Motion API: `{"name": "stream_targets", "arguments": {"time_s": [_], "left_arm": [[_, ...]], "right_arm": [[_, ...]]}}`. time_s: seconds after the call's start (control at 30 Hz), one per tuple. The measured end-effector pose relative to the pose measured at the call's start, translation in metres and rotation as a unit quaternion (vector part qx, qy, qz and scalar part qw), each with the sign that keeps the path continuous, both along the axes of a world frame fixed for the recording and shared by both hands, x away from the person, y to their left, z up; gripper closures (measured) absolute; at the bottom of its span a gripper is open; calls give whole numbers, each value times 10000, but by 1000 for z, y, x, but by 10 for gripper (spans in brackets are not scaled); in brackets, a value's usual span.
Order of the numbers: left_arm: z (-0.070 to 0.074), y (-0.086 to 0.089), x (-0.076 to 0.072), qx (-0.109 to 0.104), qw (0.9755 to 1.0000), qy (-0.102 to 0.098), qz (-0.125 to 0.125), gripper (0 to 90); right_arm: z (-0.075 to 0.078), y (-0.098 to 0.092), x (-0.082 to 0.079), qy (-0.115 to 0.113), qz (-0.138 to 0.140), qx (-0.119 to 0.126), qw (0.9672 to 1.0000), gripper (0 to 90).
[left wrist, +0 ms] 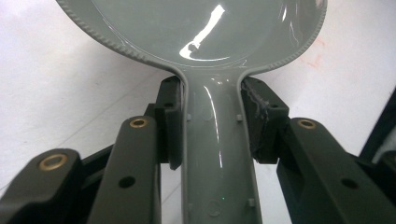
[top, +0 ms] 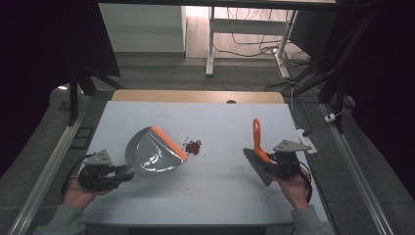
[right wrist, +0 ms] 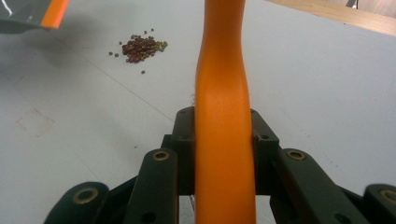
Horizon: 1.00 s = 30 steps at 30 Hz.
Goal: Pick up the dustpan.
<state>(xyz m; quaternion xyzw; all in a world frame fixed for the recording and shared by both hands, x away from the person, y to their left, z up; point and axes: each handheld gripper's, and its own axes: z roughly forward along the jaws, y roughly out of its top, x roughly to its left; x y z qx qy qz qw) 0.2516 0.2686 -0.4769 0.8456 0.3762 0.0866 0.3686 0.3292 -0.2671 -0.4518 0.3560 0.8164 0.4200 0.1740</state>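
We saw a glossy grey dustpan [left wrist: 205,42], its handle between the black jaws of the left gripper [left wrist: 212,123], with an orange strip along its front lip [top: 169,143]. Between the black jaws of the right gripper [right wrist: 223,154] ran the plain orange handle of the brush [right wrist: 223,93], its bristles dark grey [top: 257,166]. Ahead of those jaws lay dark red and olive-green beans [right wrist: 140,48] on the pale grey-white bench [right wrist: 303,84].
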Motion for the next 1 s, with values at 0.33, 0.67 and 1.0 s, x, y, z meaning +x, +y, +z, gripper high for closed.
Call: {"name": "stream_targets", "arguments": {"time_s": [0.33, 0.67, 1.0], "left_arm": [[-12, -10, 2, 225, 9992, 258, -193, 615], [-21, -17, 7, 154, 9982, 526, -252, 615], [-25, -20, 11, 293, 9966, 725, -266, 614]], "right_arm": [[0, 0, 0, 3, -6, -5, 10000, 704], [0, 1, -1, 1, 8, 18, 10000, 704], [-1, 2, -1, 8, 16, 4, 10000, 704]]}}
